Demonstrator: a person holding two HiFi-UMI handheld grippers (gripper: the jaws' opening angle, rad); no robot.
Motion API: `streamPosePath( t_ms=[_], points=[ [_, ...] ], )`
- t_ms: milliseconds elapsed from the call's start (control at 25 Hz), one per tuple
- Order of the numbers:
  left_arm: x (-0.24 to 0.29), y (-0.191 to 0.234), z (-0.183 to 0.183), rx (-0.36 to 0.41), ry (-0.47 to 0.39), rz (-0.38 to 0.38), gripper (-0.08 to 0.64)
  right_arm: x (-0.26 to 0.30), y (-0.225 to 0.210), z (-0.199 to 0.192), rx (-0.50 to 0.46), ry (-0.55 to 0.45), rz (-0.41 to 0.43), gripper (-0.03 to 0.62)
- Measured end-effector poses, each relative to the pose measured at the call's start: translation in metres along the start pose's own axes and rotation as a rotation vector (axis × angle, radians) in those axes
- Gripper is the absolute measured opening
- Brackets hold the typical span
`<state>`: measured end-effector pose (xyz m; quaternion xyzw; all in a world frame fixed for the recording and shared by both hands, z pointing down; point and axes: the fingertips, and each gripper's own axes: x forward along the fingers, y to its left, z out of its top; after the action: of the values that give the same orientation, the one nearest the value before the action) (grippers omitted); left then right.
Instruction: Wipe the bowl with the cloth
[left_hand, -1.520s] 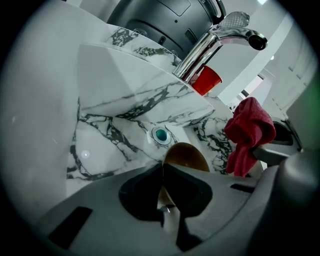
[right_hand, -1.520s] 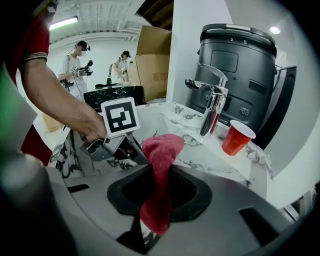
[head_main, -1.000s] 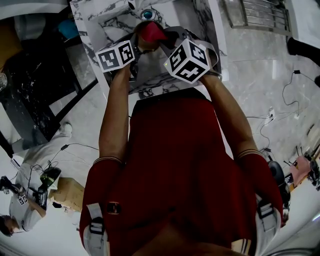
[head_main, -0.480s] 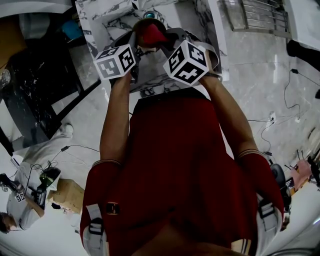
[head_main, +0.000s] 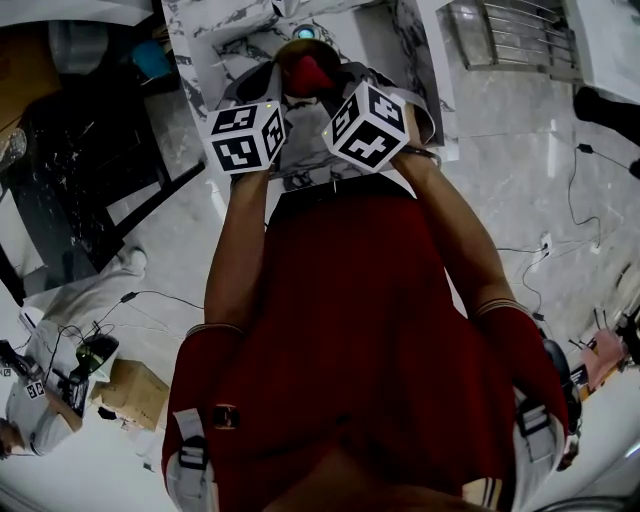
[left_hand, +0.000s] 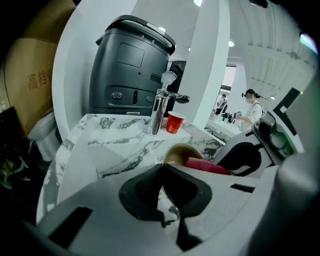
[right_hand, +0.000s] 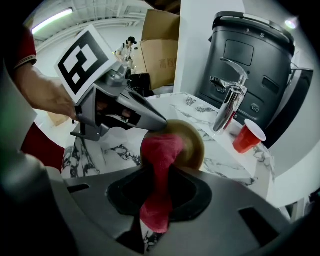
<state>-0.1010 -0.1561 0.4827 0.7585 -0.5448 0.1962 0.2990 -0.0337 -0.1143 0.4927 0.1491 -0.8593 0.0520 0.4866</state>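
**Bowl gripped by its rim, red cloth pressed into it**

In the left gripper view, the left gripper (left_hand: 162, 169) has its fingers (left_hand: 142, 187) clenched on the thin rim of the golden-brown bowl (left_hand: 179, 151), low in the middle of the frame. The bowl is tipped on its side. In the right gripper view its open face looks toward the camera at the centre of the frame, with the left gripper reaching in from the upper left to its top edge.

The right gripper (right_hand: 161, 175) has its fingers (right_hand: 192, 192) shut tight on the red cloth (right_hand: 159, 157). One end of the cloth hangs down through them, and the bunched upper end lies against the inside of the bowl, covering its left part.

Behind the bowl in both gripper views is a white marble-patterned counter (left_hand: 115, 140). A chrome faucet (right_hand: 229, 102) stands on it, with a red cup (right_hand: 248, 136) just beside it. A dark grey appliance (right_hand: 250, 62) rises behind the faucet. A cardboard box (right_hand: 160, 55) shows in the upper middle of the right gripper view.

In the head view the two marker cubes sit side by side at the upper middle of the frame, with the bowl and cloth just above and between them. The wearer's red shirt (head_main: 350, 330) fills the lower half.
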Motion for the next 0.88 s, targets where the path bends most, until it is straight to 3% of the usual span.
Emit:
streamPosePath(
  t_ms=[240,560,880],
  points=[
    [-0.010,-0.011,0.003,0.092,-0.018,0.024,0.015,0.002,0.011,0.002,0.008,0.009,0.016,0.083],
    [-0.020,-0.023,0.001,0.136,-0.036,0.023,0.015,-0.004,0.012,0.013,0.108,-0.060,0.029,0.083],
    [-0.028,-0.028,0.001,0.161,-0.045,0.034,0.015,-0.014,0.003,0.016,0.185,-0.116,-0.022,0.083]
  ],
)
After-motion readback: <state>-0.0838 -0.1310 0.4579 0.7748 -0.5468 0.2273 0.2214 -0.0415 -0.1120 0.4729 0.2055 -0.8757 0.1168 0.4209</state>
